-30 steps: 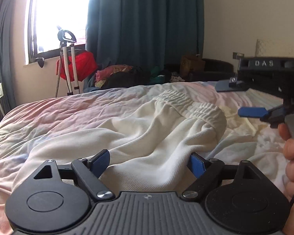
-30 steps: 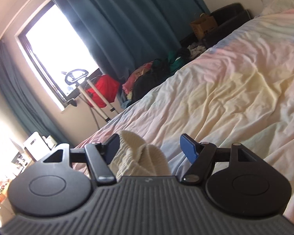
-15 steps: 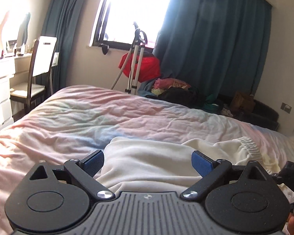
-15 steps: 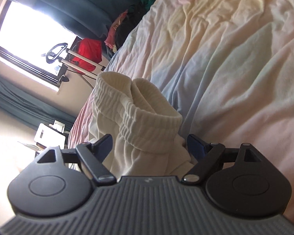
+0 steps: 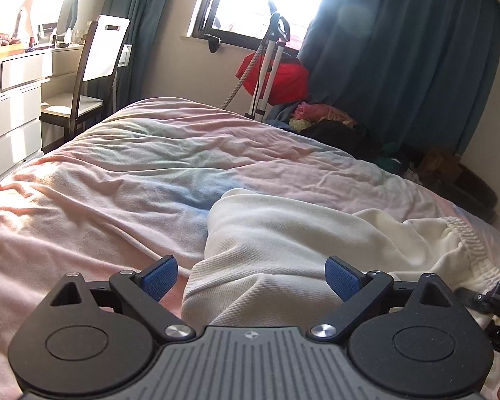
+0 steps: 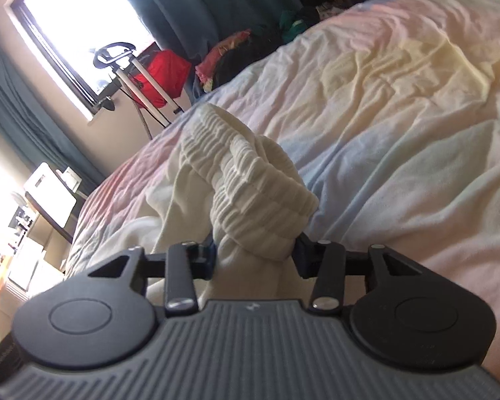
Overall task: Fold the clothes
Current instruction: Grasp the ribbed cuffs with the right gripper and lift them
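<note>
1. cream-white sweatpants (image 5: 300,243), ribbed waistband
2. bedspread (image 5: 116,183) is washed-out pastel: pink, pale blue, yellow patches
3. dark teal curtains (image 5: 400,66)
4. bright red bag (image 5: 283,80) under the window
5. gripper pads (image 5: 158,278) are blue, on black arms

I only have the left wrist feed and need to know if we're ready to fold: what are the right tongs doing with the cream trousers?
Observer: The right tongs are closing on the bunched elastic waistband, which sits between their pads.
Operator: I see only a black corner of them at my right edge. Is the waistband flat on the bed?
Observer: No, it is rolled into a thick hump standing up off the bedspread.
Operator: And what lies beyond that end of the trousers?
Observer: Only rumpled pastel bedspread on that side; nothing else lies on it there.
</note>
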`<state>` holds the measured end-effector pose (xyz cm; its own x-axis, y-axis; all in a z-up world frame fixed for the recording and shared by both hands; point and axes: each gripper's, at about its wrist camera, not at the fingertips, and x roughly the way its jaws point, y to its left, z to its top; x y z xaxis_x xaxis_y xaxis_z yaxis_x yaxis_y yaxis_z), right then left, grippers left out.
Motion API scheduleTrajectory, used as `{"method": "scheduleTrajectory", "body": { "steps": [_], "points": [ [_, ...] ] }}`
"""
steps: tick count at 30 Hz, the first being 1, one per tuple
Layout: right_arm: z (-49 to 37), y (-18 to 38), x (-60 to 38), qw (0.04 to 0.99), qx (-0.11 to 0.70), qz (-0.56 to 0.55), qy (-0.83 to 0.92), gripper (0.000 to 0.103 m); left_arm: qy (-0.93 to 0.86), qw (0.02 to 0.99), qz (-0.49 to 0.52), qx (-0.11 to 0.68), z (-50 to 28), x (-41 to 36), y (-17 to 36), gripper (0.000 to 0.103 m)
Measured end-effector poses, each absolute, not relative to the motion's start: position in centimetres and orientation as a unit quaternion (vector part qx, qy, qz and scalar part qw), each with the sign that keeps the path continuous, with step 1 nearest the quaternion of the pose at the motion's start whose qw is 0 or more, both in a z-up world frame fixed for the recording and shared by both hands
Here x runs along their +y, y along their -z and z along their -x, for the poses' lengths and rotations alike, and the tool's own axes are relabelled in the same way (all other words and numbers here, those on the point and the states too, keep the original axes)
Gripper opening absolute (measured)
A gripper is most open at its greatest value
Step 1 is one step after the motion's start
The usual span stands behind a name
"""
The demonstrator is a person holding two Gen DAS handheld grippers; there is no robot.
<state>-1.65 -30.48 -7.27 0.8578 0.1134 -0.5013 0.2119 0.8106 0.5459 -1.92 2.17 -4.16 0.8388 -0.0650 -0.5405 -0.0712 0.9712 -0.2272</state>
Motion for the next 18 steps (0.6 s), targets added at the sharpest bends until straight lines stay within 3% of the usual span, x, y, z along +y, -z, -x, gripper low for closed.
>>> {"method": "scheduleTrajectory", "body": {
  "steps": [3,8,10,11,13,18],
  "points": [
    [1.4,7.3,-31.1,0.911,0.27,-0.309,0.028,0.046,-0.024,0.953,0.103,0.283,2.0,1.8,4.5,0.096],
    [0.4,8.5,-31.2,0.9,0.31,-0.305,0.037,0.057,-0.044,0.95,0.105,0.292,2.1,2.0,4.9,0.096],
    [0.1,9.1,-31.1,0.895,0.322,-0.307,0.04,0.067,-0.049,0.947,0.11,0.298,2.2,2.0,5.1,0.097],
    [-0.1,9.6,-31.1,0.889,0.33,-0.313,0.042,0.078,-0.052,0.946,0.111,0.301,2.2,2.0,5.2,0.098],
    [-0.4,10.7,-31.4,0.875,0.347,-0.335,0.041,0.092,-0.058,0.945,0.108,0.303,2.3,1.9,5.4,0.098],
    [-1.2,13.4,-32.2,0.828,0.367,-0.424,-0.003,0.092,-0.068,0.942,0.115,0.306,2.4,2.0,5.7,0.102]
  ]
}}
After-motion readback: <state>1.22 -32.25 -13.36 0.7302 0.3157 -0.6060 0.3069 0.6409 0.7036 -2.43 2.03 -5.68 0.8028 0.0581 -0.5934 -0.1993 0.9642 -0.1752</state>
